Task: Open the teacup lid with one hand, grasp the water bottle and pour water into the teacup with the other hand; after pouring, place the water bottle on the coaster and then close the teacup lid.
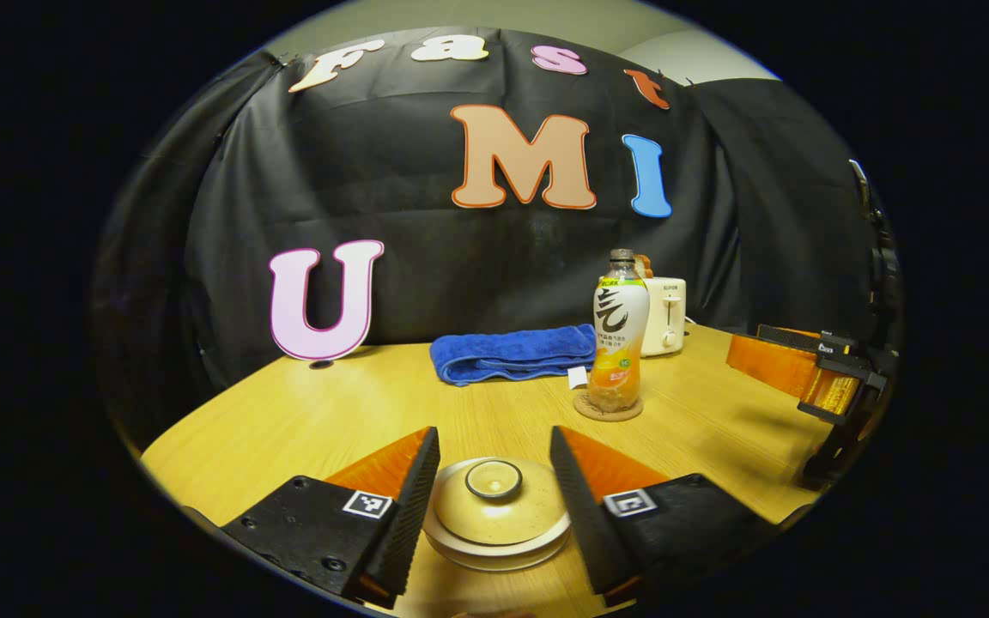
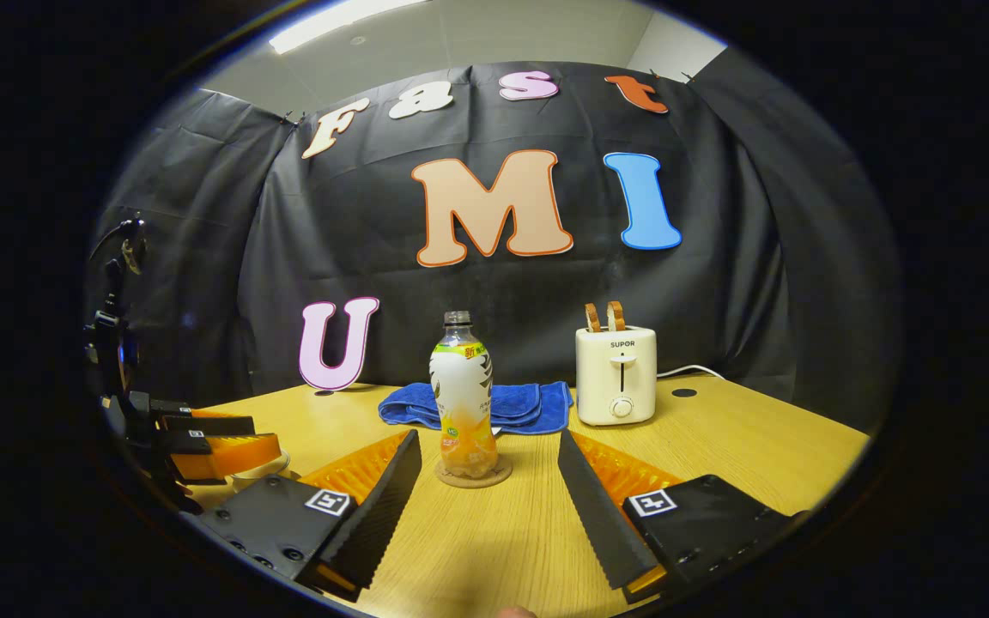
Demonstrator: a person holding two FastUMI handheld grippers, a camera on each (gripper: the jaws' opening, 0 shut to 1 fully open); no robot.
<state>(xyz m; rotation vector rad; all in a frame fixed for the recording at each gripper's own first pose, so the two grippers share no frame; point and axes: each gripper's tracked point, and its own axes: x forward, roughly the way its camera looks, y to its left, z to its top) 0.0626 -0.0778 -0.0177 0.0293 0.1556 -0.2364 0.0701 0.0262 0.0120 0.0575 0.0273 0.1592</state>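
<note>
Over on the left, your left hand-held gripper (image 1: 494, 493) is spread wide with the teacup lid (image 1: 494, 498) sitting squarely between its fingers, neither one touching it yet; the lid is on the cup, near you on the tabletop (image 1: 306, 421), its little round knob facing up. Moving right, the water bottle (image 2: 463, 399) stands upright on the coaster (image 2: 474, 474), its long axis vertical, cap off by the look of it. Your right hand-held gripper (image 2: 490, 506) is also spread open and empty, and the bottle lies straight ahead of it, just left of centre and a little beyond the fingertips. So the left is set for the lid, the right nearer the bottle. Behind sit a blue towel (image 2: 529, 403) and, far right, a toaster (image 2: 615, 375).
</note>
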